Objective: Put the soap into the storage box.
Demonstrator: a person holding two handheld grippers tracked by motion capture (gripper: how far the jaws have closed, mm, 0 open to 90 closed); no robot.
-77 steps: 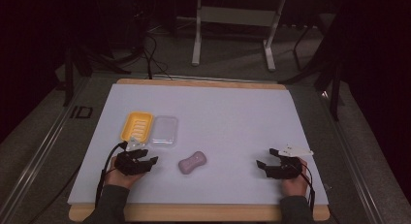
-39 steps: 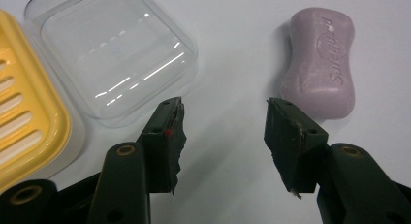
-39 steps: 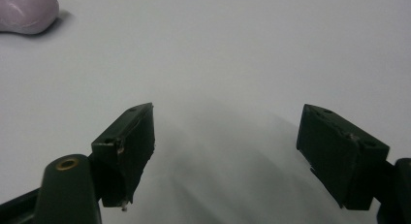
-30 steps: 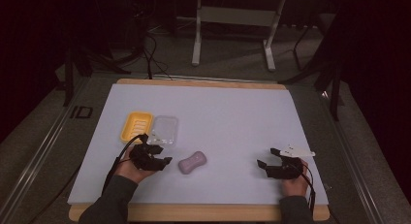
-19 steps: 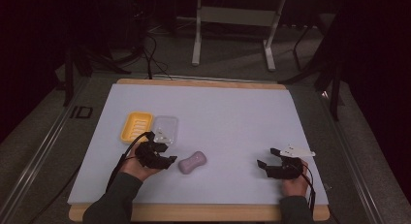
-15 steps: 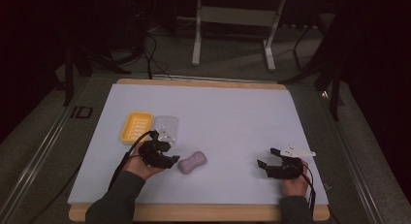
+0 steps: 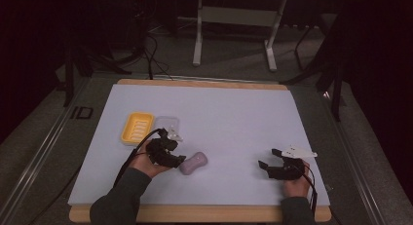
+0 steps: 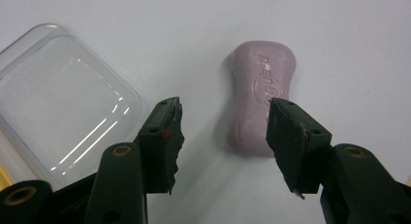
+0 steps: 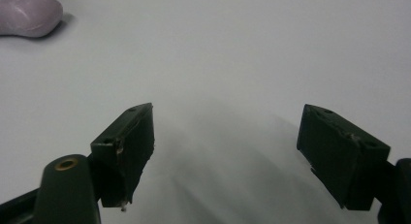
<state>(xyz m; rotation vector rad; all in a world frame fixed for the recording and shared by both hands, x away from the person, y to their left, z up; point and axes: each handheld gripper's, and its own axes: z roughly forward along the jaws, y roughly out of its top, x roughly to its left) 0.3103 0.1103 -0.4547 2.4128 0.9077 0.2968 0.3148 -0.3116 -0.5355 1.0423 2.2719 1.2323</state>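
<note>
White sheet (image 7: 234, 113) covers most of a wood-edged table (image 7: 204, 214); wooden strip shows along the near and far edges. Far half and centre of the sheet are bare, lots of open room there. Left gripper (image 7: 171, 156) sits near the front-left part, jaws spread wide, nothing held. In the left gripper view the left gripper (image 8: 220, 132) has its jaws spread above the pink soap bar (image 8: 259, 95); one jaw overlaps the bar's edge in the picture, the other stands over bare sheet, contact cannot be told. Soap bar (image 7: 194, 162) lies flat on the sheet just right of that gripper, well inside the front edge. Embossed writing on the soap's top face, round logo, letters too soft to read. Clear plastic lid (image 8: 63, 98) lies beside the soap, apart from it; in the high view the lid (image 7: 167, 123) touches a yellow soap dish (image 7: 137, 128) on its left. Right gripper (image 7: 273, 166) is near the front-right corner, well apart from the soap, jaws wide and empty over bare sheet; the right gripper (image 9: 225, 141) view catches the soap at its top-left corner. "ID" marking (image 7: 78, 112) on the floor left of the table.
</note>
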